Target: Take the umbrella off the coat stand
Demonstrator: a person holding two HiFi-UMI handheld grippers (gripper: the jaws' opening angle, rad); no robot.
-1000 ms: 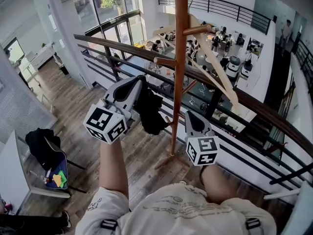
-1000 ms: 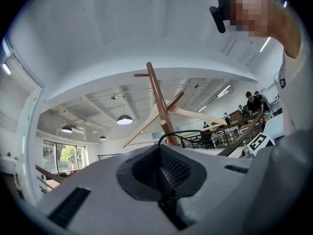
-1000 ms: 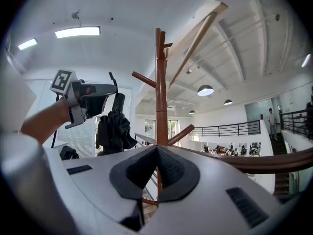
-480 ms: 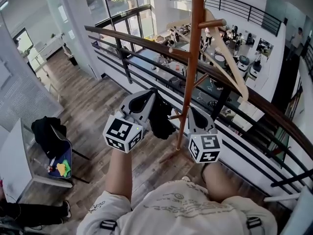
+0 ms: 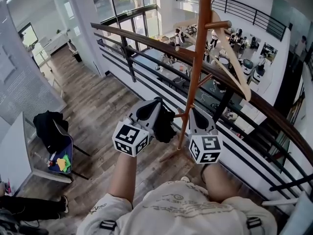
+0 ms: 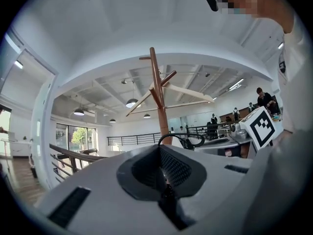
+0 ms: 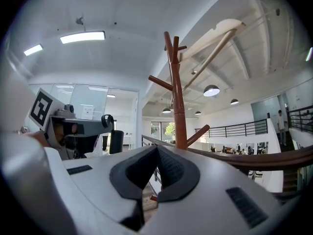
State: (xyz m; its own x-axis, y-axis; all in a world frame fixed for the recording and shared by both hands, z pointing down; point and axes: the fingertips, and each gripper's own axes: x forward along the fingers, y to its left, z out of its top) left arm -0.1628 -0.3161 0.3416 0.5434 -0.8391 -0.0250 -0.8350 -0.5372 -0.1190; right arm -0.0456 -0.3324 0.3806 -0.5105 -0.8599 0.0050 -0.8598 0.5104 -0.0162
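Note:
The wooden coat stand point(image 5: 196, 77) rises just beyond both grippers, close to the balcony railing. A folded black umbrella point(image 5: 165, 125) hangs at the tip of my left gripper point(image 5: 157, 102), left of the pole and beside a low peg point(image 5: 179, 115). That gripper is shut on it; the umbrella's black loop point(image 6: 179, 137) curls just past the closed jaws of my left gripper point(image 6: 160, 151). In the right gripper view the umbrella point(image 7: 116, 142) shows as a dark cylinder under the left gripper. My right gripper point(image 5: 193, 112) sits right of the pole, shut with nothing held, its tip point(image 7: 157, 150) below the stand point(image 7: 178, 97).
A pale wooden hanger point(image 5: 230, 68) hangs on an upper peg of the stand. The dark curved railing point(image 5: 146, 40) runs behind the stand, with a lower floor beyond it. A chair with black clothing point(image 5: 51, 130) stands on the wooden floor to the left.
The head view has swung, so stand and grippers sit further right. My left gripper still holds the umbrella, now lower and nearer the pole. The right gripper stays by the pole.

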